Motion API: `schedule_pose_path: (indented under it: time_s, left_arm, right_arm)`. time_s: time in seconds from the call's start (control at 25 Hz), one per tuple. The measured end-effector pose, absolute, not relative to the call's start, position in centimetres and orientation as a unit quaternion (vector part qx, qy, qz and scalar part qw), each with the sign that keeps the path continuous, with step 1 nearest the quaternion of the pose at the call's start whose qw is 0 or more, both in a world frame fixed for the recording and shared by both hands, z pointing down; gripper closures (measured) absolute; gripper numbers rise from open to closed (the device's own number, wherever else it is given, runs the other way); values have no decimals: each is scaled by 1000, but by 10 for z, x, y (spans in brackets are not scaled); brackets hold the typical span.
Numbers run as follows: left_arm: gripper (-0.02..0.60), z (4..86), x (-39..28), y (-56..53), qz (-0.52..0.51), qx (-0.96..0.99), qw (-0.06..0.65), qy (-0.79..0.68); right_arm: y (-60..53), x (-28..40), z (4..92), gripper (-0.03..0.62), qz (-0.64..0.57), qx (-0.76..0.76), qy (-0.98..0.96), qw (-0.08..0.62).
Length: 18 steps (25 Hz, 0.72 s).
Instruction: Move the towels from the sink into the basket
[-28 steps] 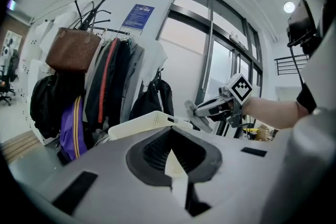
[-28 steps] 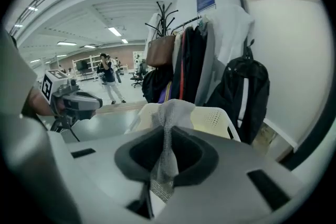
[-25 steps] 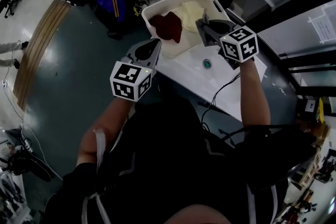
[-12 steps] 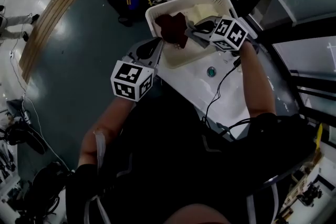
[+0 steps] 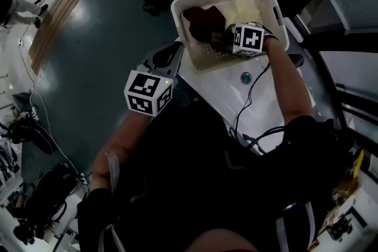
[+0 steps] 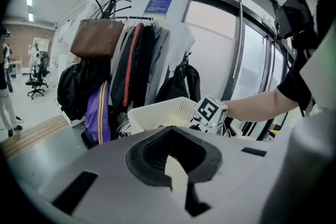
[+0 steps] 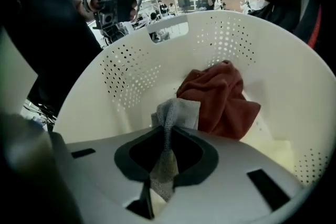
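The white perforated basket (image 5: 269, 0) stands at the top of the head view on a white counter (image 5: 266, 109). Inside it lie a dark red towel (image 5: 204, 19) and a cream towel (image 5: 245, 7). My right gripper (image 5: 221, 39) points steeply down into the basket, shut on a grey towel (image 7: 176, 115) that hangs from its jaws beside the red towel (image 7: 220, 99). Left of the basket, outside its rim, my left gripper (image 5: 171, 56) hangs shut with nothing in it. From the left gripper (image 6: 176, 176) I see the basket (image 6: 157, 113) and the right gripper's marker cube (image 6: 209, 112).
A round green fitting (image 5: 245, 77) and a black cable (image 5: 251, 97) lie on the counter near the basket. Coats and bags hang on a rack (image 6: 126, 60) behind the basket. Grey floor (image 5: 88, 56) stretches to the left.
My right gripper has dropped from above the basket's rim down into the basket and tipped downward, with the grey towel still in it. The left gripper has sunk a little.
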<state>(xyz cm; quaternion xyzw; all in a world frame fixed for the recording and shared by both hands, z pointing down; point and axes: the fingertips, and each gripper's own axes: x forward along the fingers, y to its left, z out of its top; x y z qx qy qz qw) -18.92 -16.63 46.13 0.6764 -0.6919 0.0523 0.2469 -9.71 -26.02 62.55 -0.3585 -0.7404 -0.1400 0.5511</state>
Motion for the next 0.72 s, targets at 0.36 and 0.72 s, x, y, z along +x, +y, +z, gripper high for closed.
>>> schedule_pose_path:
  time_s: [0.36, 0.72]
  left_arm:
    - [574, 464, -186, -154, 55, 680, 247, -688]
    - [574, 442, -197, -134, 43, 697, 213, -684]
  right_arm:
    - [-264, -87, 654, 455, -156, -363, -704, 590]
    - [-269, -103, 570, 419, -197, -273, -756, 562]
